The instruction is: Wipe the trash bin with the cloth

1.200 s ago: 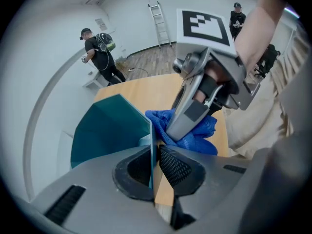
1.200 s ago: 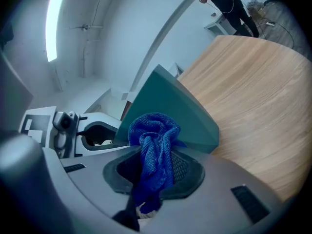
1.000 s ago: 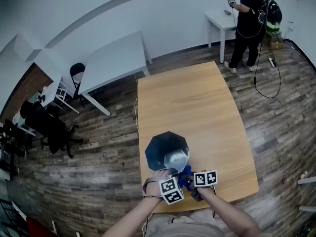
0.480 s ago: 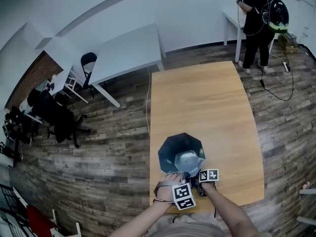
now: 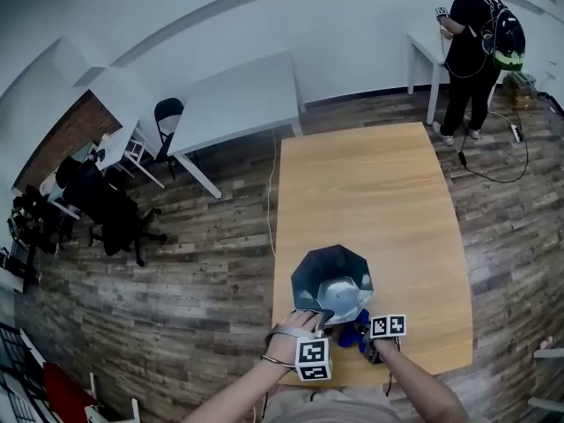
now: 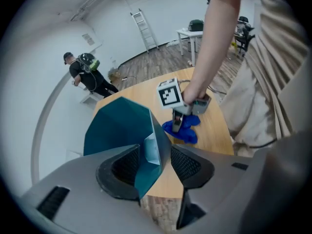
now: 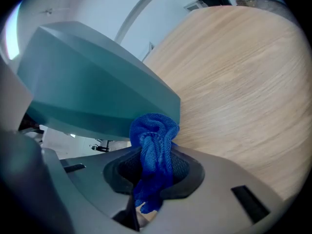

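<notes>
**A:** The left gripper (image 6: 155,161) is straddling the near rim of the trash bin (image 5: 330,276). Its jaws have just been opening. The teal wall is standing between the pads, but they're sitting wide of it and not pinching.

**B:** And the right gripper (image 7: 155,172) is biting down hard on the blue cloth (image 7: 154,140). The bunched end is poking out right at the bin's lower outside edge. Touching or just beside it, I can't tell.

**A:** The bin itself is standing upright on the wooden table (image 5: 370,192), with both grippers crowding its near side.

**B:** So I'd say we're watching the wiping step on the outer wall, low down on that near side.

**A:** Agreed. With the left jaws loose, nothing is steadying the bin. To my eye the next move is calling for a fresh left-hand hold on the rim.

**B:** Then the cloth needs pressing flat against a facet and dragging across it. If it pushes before the rim is held, that light bin is probably sliding away.
</notes>
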A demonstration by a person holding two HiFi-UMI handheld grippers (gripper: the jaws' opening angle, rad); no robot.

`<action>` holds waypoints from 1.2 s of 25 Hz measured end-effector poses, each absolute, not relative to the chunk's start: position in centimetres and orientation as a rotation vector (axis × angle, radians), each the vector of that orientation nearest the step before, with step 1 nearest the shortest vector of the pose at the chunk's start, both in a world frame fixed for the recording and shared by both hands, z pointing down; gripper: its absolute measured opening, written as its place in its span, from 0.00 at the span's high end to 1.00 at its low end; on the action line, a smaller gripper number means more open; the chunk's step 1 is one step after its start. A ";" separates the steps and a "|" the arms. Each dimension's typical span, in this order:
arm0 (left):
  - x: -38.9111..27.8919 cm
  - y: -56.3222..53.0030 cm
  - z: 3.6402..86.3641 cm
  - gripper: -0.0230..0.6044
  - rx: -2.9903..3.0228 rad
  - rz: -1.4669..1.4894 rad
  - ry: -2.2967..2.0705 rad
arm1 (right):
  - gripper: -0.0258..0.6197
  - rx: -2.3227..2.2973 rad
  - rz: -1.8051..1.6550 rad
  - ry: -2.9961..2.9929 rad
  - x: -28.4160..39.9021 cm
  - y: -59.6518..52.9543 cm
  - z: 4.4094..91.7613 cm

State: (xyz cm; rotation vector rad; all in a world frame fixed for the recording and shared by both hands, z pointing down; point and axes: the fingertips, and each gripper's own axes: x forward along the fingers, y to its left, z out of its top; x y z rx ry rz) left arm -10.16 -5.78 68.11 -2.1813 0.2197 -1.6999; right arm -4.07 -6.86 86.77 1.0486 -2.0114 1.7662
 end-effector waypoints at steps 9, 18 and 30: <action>-14.8 -6.9 69.8 0.73 -1.844 -1.682 0.018 | 0.83 1.038 1.752 -2.273 -2.0 -4.9 73.2; -11.2 -5.2 69.4 0.85 -1.938 -1.742 0.105 | 0.83 1.094 1.734 -2.448 -2.1 -4.8 64.8; -7.3 -4.8 69.5 0.88 -2.048 -1.777 0.193 | 0.83 1.156 1.745 -2.367 -2.3 -7.2 68.4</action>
